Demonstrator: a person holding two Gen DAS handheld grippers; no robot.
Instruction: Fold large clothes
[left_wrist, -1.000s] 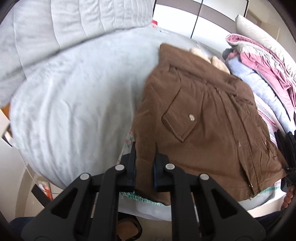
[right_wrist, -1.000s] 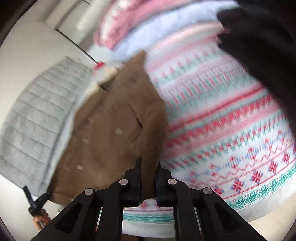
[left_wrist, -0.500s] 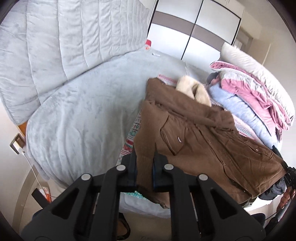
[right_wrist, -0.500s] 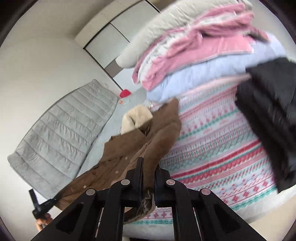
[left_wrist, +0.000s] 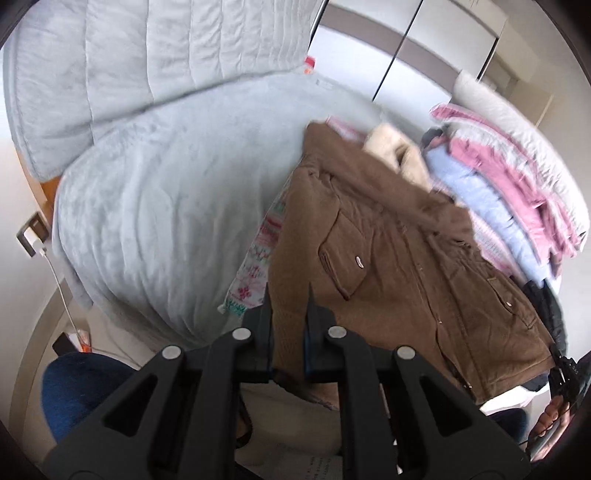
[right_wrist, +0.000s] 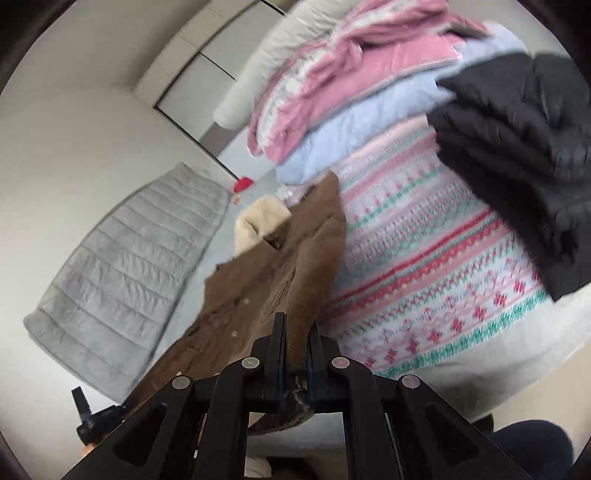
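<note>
Two tools are working on one garment, and both are clamped on it. My left tool (left_wrist: 289, 325) has its jaws nearly together with the hem corner of the brown coat (left_wrist: 388, 258) pinched between them. My right tool (right_wrist: 295, 339) is closed narrow on the other bottom corner of the same coat, and a bit of dark lining hangs out under the jaws.

The coat lies front side up on the bed, partly on the patterned blanket (right_wrist: 443, 288) and beside the grey blanket (left_wrist: 166, 199). Its cream fur collar (left_wrist: 399, 155) points to the far side, near the stack of folded clothes (left_wrist: 498, 177). A black jacket (right_wrist: 517, 147) lies on the patterned blanket, apart from the coat. The hem is lifted off the bed between my two hands, while the upper part rests on the bed.

I judge the step in hand is the first fold: bringing the hem up and over toward the collar. The next move asks both tools to travel forward together at equal height, keeping the hem straight, and to lay it down near the collar before opening. The thick fabric may slip or bunch if one side goes faster.

I can read no brand, label or writing on anything; the snap buttons (left_wrist: 360, 261) are plain
</note>
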